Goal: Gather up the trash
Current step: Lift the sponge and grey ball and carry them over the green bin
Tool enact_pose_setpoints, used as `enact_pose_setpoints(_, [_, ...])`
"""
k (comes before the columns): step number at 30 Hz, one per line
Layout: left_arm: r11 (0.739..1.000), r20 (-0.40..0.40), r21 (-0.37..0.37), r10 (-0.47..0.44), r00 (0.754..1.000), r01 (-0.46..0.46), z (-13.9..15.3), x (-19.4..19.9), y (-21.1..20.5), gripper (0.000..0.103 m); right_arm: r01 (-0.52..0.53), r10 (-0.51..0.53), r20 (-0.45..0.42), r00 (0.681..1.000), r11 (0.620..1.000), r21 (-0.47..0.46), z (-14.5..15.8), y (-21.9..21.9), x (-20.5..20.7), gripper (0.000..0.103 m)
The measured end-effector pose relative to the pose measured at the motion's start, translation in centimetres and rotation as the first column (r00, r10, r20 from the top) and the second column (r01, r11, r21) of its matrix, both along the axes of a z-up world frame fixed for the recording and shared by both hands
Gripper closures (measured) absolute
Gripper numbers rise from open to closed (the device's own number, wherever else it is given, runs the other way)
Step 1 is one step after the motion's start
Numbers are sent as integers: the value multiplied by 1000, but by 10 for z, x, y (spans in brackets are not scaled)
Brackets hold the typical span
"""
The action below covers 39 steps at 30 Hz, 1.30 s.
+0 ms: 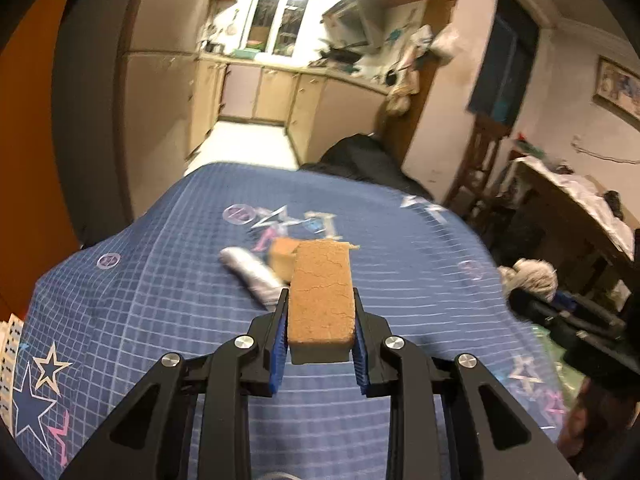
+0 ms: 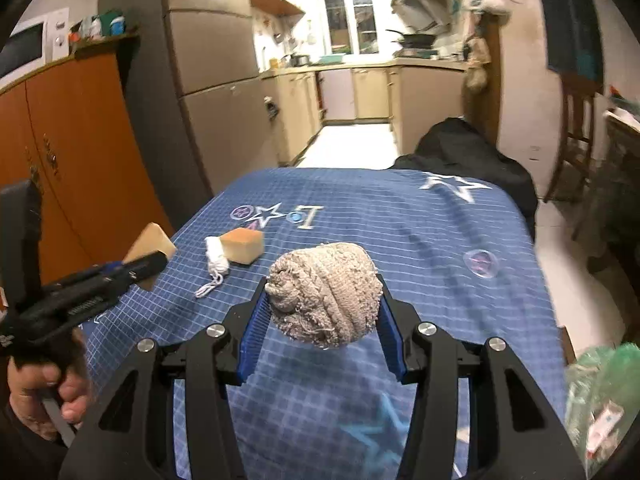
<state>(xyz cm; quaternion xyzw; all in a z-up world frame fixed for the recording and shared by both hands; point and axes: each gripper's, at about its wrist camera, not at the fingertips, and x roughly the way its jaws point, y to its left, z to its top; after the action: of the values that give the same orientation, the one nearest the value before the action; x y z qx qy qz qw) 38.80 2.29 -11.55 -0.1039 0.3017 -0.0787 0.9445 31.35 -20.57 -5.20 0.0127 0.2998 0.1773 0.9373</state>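
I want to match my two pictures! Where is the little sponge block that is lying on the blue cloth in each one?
Left wrist view: the sponge block lies near the middle, partly hidden behind the bigger sponge held in the left gripper.
Right wrist view: the sponge block lies left of centre, beside the white string bundle.
Shared landmark: the star print on the cloth, just beyond the block.

So the surface has a blue grid-pattern cloth with stars printed on it. Sitting on it: a tan sponge block and, touching its side, a small white string bundle.
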Motion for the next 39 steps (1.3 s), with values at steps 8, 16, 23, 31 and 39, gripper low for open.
enact_pose_setpoints(8, [992,62,26,-129,990,127,41,-29,-74,75,127,-127,37,991,992,-9,16,-54,-34,56])
enact_pose_setpoints(16, [968,76,33,-249,965,248,59,-42,-165,75,234,-231,75,970,972,-35,35,-106,-59,56])
enact_pose_setpoints(23, [938,84,42,-347,934,345,70,-45,-235,75,324,-319,87,944,945,-51,46,-156,-75,56])
enact_pose_setpoints(31, [895,88,48,-446,891,444,78,-46,-312,75,407,-403,70,912,911,-65,45,-214,-86,56])
enact_pose_setpoints(39, [836,57,84,-547,835,541,73,-48,-386,75,471,-470,27,882,880,-62,36,-268,-95,56])
